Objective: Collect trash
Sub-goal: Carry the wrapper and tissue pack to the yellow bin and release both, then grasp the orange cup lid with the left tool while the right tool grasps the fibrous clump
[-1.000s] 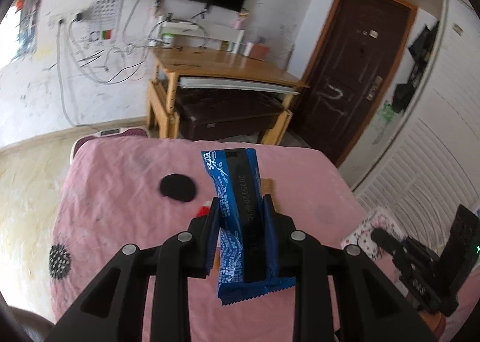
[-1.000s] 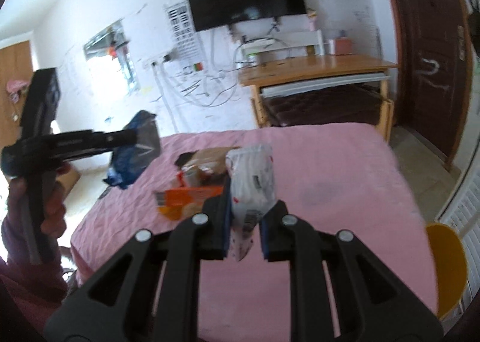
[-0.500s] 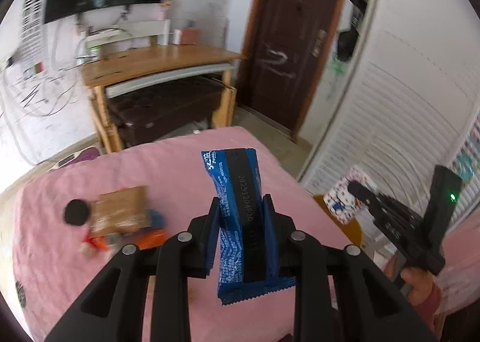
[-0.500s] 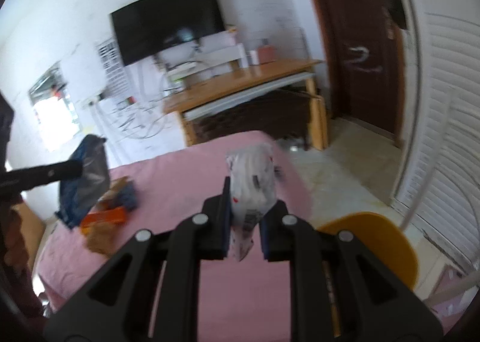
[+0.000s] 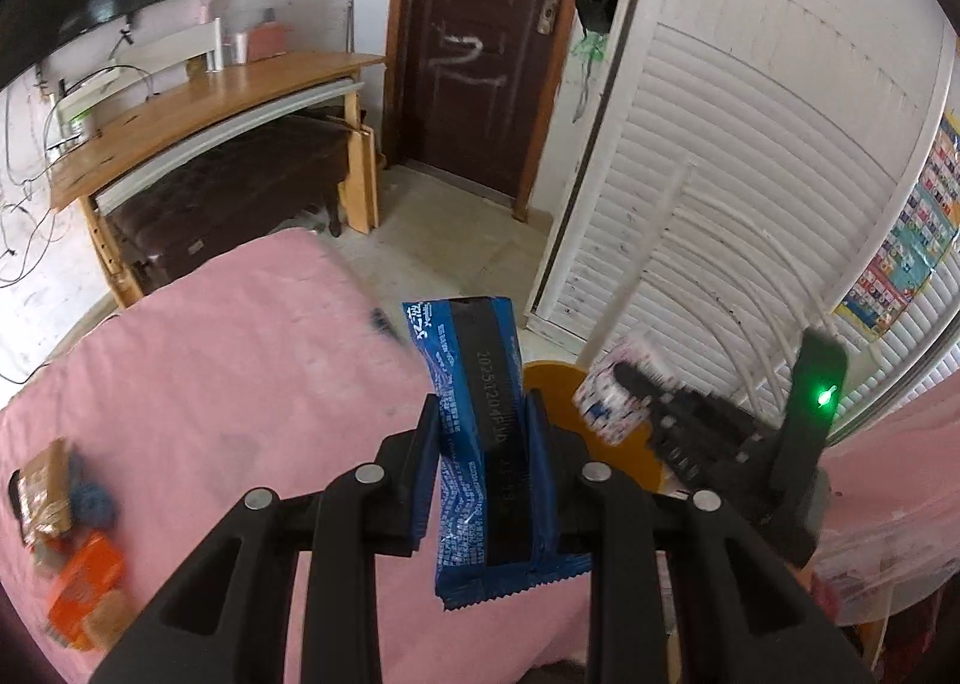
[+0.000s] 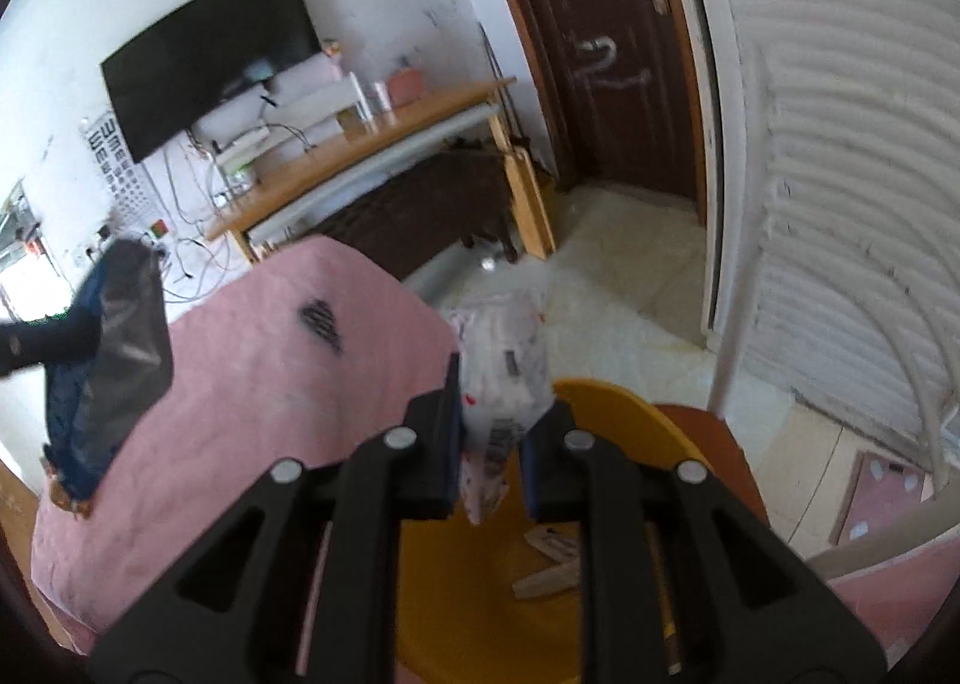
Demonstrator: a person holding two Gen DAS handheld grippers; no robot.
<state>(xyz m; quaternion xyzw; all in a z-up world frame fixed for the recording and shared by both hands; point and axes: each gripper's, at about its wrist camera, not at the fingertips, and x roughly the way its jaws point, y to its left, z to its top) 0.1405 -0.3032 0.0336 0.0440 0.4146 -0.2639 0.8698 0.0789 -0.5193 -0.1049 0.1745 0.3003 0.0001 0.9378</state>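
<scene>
My left gripper (image 5: 483, 420) is shut on a blue snack wrapper (image 5: 480, 414), held upright over the right edge of the pink table (image 5: 210, 384). My right gripper (image 6: 501, 414) is shut on a white wrapper (image 6: 504, 360) and holds it above the yellow bin (image 6: 624, 414). In the left wrist view the right gripper (image 5: 624, 384) with the white wrapper (image 5: 612, 402) hangs over the yellow bin (image 5: 552, 378). In the right wrist view the blue wrapper (image 6: 108, 354) shows at the left. Scraps (image 6: 552, 564) lie inside the bin.
More trash lies on the table's left side: an orange packet (image 5: 84, 588), a brown packet (image 5: 39, 486) and a blue piece (image 5: 90, 504). A wooden desk (image 5: 198, 108) stands beyond the table. A brown door (image 5: 480, 42) and a white louvred door (image 5: 750, 174) are at the right.
Both grippers have swung right with their wrappers, away from the table's middle toward the yellow bin. The right gripper now hangs over the bin's opening.
</scene>
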